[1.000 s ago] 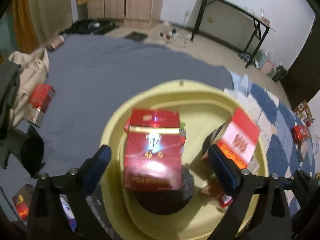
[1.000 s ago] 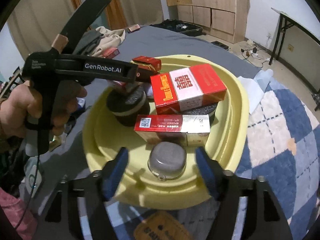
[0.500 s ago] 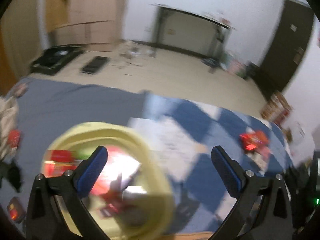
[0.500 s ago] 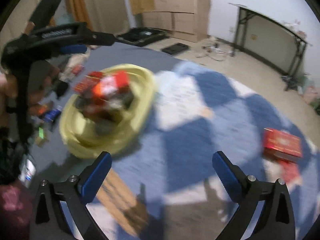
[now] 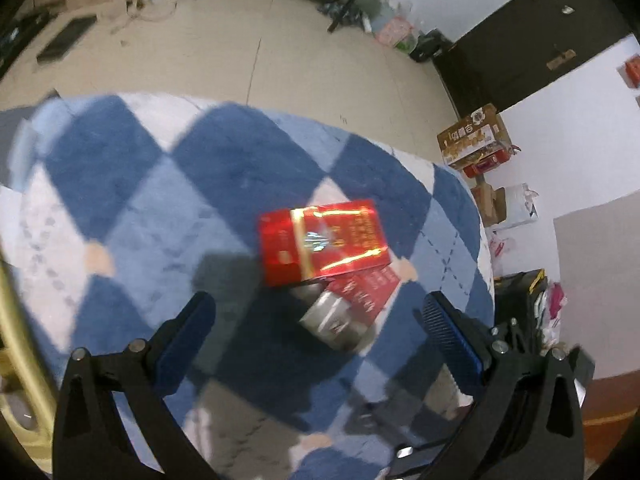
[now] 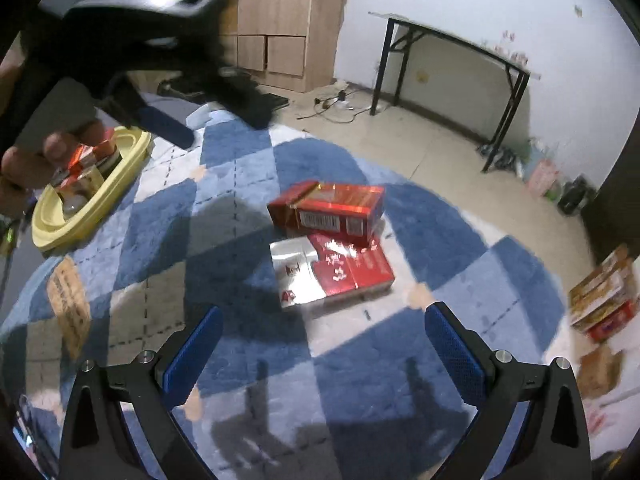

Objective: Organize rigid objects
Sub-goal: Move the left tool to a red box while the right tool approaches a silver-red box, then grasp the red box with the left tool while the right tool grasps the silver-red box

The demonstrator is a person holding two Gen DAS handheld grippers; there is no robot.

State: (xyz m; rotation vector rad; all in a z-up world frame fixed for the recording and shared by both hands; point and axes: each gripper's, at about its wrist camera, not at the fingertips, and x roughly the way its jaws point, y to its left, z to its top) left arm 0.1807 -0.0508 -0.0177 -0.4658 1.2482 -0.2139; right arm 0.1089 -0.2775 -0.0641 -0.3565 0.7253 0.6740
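Two boxes lie on the blue checked rug (image 6: 360, 360). A red and gold box (image 5: 322, 240) (image 6: 332, 210) leans on a red and silver box (image 5: 352, 300) (image 6: 332, 274). My left gripper (image 5: 320, 336) is open and empty, hovering just short of them. My right gripper (image 6: 324, 344) is open and empty, also just short of them. The left gripper's body and the hand holding it show at the upper left of the right wrist view (image 6: 132, 40). The yellow basin (image 6: 124, 180) with several boxes and jars sits far left on the rug.
A brown card (image 6: 68, 308) lies on the rug at left. Stacked cartons (image 6: 604, 292) (image 5: 476, 140) stand off the rug at right. A black-legged table (image 6: 452, 68) stands by the wall. The basin's rim shows at the left wrist view's left edge (image 5: 16, 344).
Both grippers swung away from the yellow basin to the right and now face the two boxes on the rug. Both stayed open and empty.
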